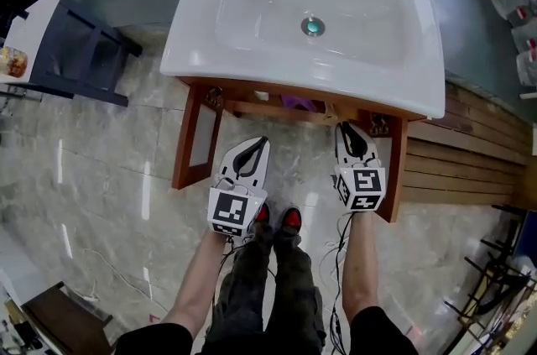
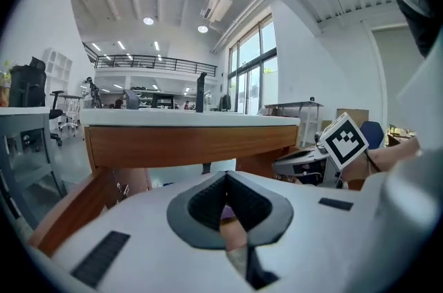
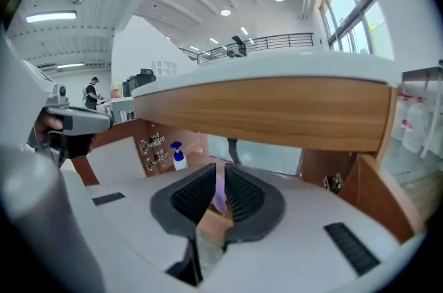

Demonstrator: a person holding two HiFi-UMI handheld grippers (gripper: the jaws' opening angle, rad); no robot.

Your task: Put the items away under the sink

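The step in hand seems to be the last one. The cabinet (image 1: 252,87) under the white sink (image 1: 191,51) stands open and both grippers hang in front of it with nothing in them.

At the far left, the left door (image 1: 198,139) is swung out toward the person. Just right of it is the left gripper (image 1: 263,142). Its jaws are together at the tips and they hold nothing.

Further right, inside the cabinet and below the front rail, lies a purple thing (image 1: 298,102). I cannot tell what it is. In the right gripper view a small spray bottle (image 3: 179,157) with a blue head stands deep inside, beside the hinges of the left wall. So the items look already put away.

The right gripper (image 1: 344,128) is close to the opening, with its jaws almost together. Only a thin slit is left, and the purple thing shows through the slit from behind, not clamped. At the far right, the right door (image 1: 394,177) is also open, seen nearly edge-on.

I judge that the next move is to close both doors. Each gripper should go to the outer side of its door and push it gently inward, without hitting the things inside.

No brand or writing can be read. The label of the bottle is too small, and the cubes on the grippers carry only black and white square patterns.
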